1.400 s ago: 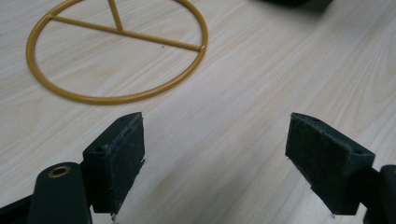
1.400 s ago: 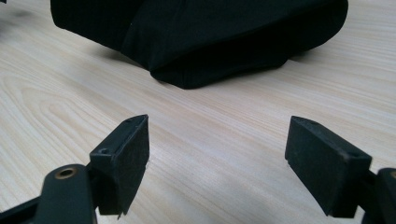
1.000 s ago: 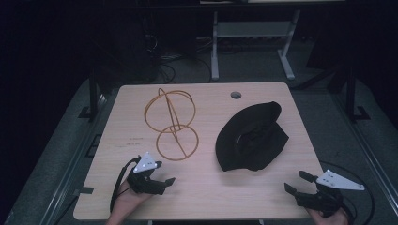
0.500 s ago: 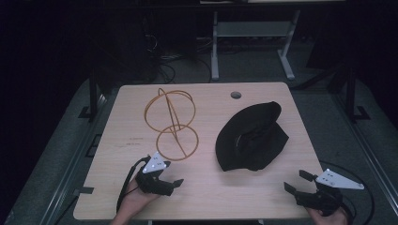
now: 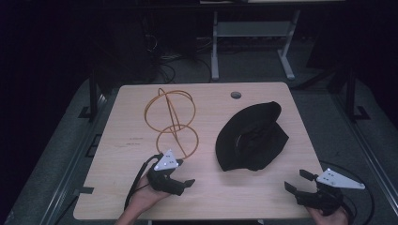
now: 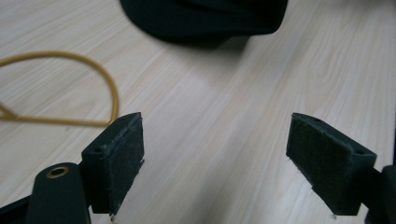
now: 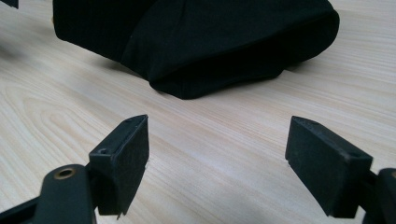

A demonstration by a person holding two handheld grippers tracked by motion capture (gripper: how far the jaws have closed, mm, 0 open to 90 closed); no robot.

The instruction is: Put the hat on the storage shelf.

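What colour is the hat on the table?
Plain black hat, no pattern visible; it shows best in the high view.

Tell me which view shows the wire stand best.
The high view: the whole wire stand shows there, upright hoops on the table. The left gripper view catches just one curved stretch of its base ring. The right gripper view faces the black hat.

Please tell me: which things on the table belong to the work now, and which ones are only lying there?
In the work:
- black hat, in front of both open grippers
- left gripper
- right gripper

Probably only lying about:
- yellow wire hat stand, beside the left gripper, not touched
- round hole in the table
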